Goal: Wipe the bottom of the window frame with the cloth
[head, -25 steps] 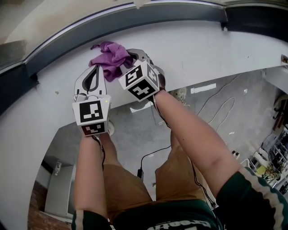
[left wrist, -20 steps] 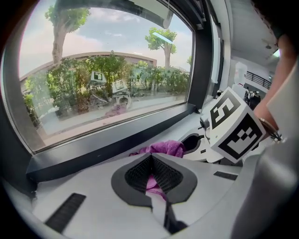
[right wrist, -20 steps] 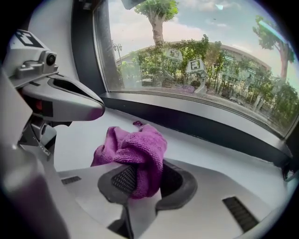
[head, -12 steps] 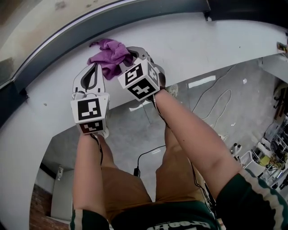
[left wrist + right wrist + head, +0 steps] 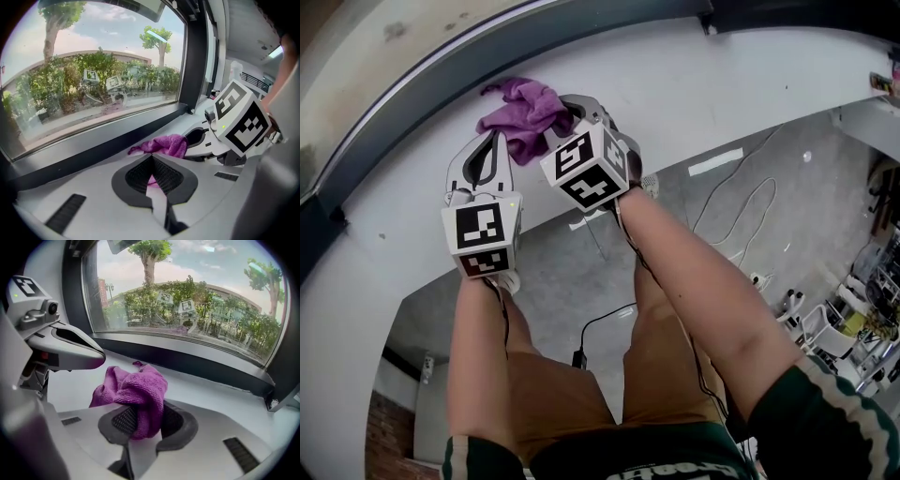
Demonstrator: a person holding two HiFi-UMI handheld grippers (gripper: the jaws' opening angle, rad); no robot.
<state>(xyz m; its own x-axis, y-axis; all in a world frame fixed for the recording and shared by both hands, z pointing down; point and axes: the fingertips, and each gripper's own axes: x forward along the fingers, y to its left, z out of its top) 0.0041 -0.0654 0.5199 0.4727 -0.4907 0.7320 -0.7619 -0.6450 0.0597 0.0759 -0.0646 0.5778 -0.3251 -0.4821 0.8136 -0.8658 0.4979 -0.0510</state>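
Our right tool (image 5: 140,420) is clamped on the purple cloth (image 5: 136,390). The cloth lies bunched on the white sill (image 5: 215,392), near the dark bottom of the window frame (image 5: 187,363). Our left tool (image 5: 151,161) has its jaws together with nothing held, just beside the right one and close to the cloth.

cloth (image 5: 520,114) partly behind right gripper (image 5: 572,111), window frame (image 5: 394,117) cropped
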